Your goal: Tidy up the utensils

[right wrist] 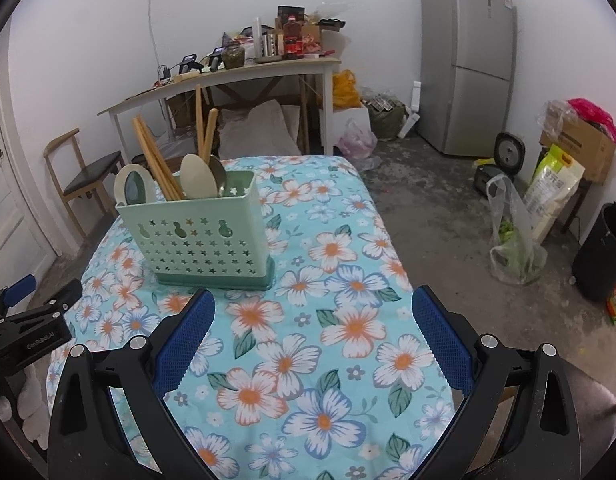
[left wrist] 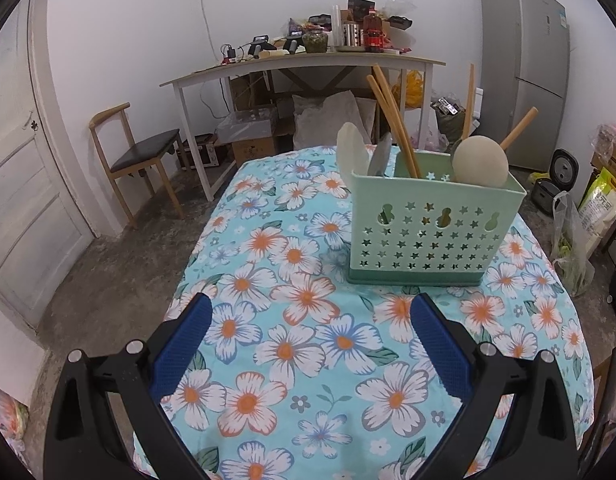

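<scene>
A pale green utensil caddy (left wrist: 432, 228) (right wrist: 200, 240) with star cut-outs stands upright on the floral tablecloth (left wrist: 308, 344) (right wrist: 332, 320). Wooden chopsticks (left wrist: 394, 120) (right wrist: 156, 156), pale spoons (left wrist: 480, 162) (right wrist: 198, 178) and a metal spoon (right wrist: 219, 174) stick up out of it. My left gripper (left wrist: 310, 316) hovers open over the cloth, short of the caddy and to its left. My right gripper (right wrist: 314, 312) is open too, near the caddy's right front corner, with nothing between its fingers. The left gripper's body (right wrist: 28, 320) shows at the left edge of the right wrist view.
Beyond the table stand a cluttered white desk (left wrist: 300, 64) (right wrist: 228, 76), a wooden chair (left wrist: 140, 156) (right wrist: 84, 176) and a grey fridge (left wrist: 524, 72) (right wrist: 468, 56). Bags, boxes and a black bin (right wrist: 604, 252) sit on the concrete floor to the right. A white door (left wrist: 24, 184) is on the left.
</scene>
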### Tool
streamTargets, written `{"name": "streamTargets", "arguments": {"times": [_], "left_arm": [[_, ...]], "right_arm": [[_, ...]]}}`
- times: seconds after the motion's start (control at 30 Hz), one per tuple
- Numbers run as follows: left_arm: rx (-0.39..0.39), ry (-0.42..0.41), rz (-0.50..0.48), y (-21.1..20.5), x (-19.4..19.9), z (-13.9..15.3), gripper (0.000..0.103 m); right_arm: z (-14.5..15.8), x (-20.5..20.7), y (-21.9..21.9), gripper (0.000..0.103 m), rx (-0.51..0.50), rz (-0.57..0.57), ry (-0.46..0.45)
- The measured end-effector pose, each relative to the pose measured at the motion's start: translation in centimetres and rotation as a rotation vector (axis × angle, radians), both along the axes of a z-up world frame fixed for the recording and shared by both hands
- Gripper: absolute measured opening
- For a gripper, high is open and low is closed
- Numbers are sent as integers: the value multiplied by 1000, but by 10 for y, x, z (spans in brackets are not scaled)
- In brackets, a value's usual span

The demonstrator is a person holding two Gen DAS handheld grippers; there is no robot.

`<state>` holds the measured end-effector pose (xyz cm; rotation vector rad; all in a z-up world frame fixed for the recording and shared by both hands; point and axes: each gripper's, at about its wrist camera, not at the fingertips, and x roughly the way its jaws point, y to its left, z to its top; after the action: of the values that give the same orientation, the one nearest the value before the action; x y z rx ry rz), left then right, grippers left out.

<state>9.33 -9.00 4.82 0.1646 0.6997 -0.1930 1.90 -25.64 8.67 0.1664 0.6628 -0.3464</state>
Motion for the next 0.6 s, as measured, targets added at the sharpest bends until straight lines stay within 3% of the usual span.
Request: {"name": "streamTargets", "arguments": {"times": [0.6], "left_arm": [[15,-32,87,16,3,7,97]], "right_arm": [[3,-7,-15,95,-1,-44,-9]]}}
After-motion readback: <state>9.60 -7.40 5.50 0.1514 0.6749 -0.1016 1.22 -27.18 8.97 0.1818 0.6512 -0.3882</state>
